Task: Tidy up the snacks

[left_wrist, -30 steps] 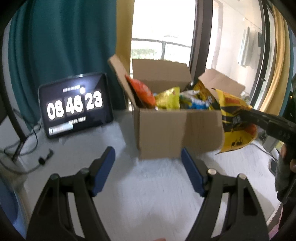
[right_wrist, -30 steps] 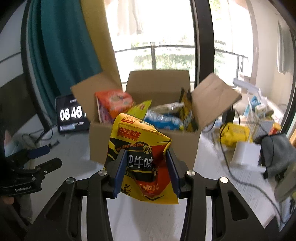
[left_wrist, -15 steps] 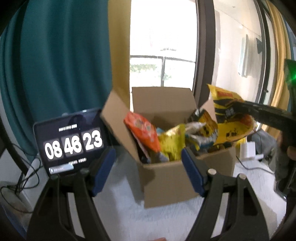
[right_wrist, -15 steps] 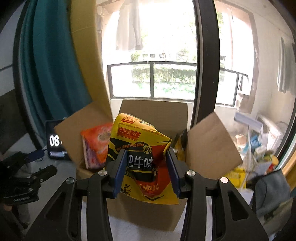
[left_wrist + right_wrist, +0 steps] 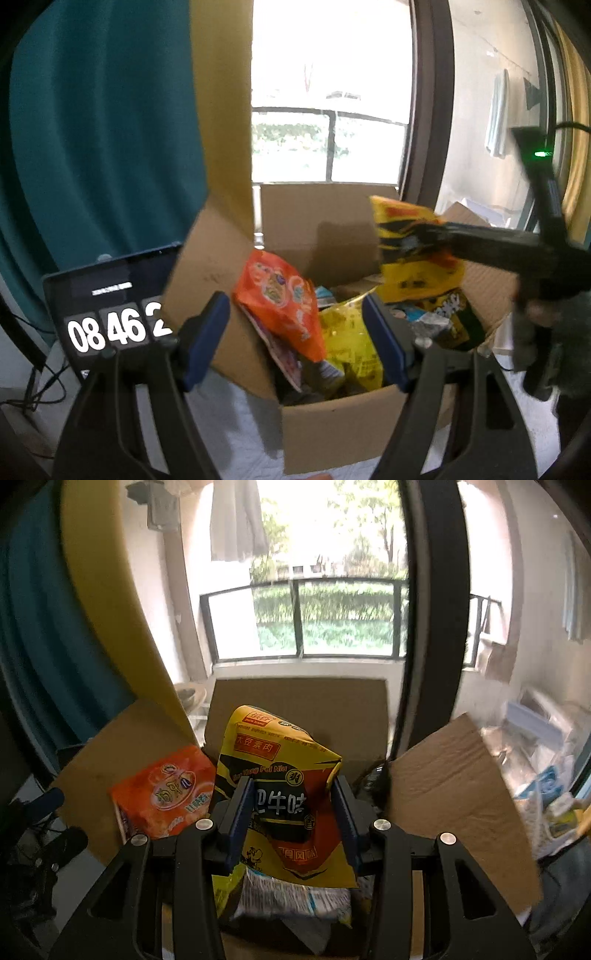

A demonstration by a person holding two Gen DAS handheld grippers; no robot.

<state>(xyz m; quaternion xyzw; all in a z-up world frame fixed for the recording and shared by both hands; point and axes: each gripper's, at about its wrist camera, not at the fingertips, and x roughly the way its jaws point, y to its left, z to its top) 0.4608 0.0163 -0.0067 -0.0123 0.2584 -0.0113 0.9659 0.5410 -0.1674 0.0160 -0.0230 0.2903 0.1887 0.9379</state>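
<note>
An open cardboard box (image 5: 332,435) (image 5: 454,794) stands on the white table, full of snack bags. An orange bag (image 5: 280,299) (image 5: 162,794) leans at its left side beside a yellow bag (image 5: 351,343). My right gripper (image 5: 291,812) is shut on a yellow, black and red snack bag (image 5: 280,771) (image 5: 410,251) and holds it above the box's opening. In the left wrist view that gripper (image 5: 436,236) comes in from the right. My left gripper (image 5: 295,339) is open and holds nothing, hovering just before the box's near left corner.
A tablet (image 5: 110,314) showing a clock stands left of the box, with cables (image 5: 33,384) beside it. Teal curtain (image 5: 92,129) and a window (image 5: 314,616) lie behind. Clutter (image 5: 546,775) fills the right side. A person's hand (image 5: 543,314) holds the right gripper.
Both grippers have moved forward and up toward the box. The held snack bag went from in front of the box to above its opening. The left gripper now looks into the box.
</note>
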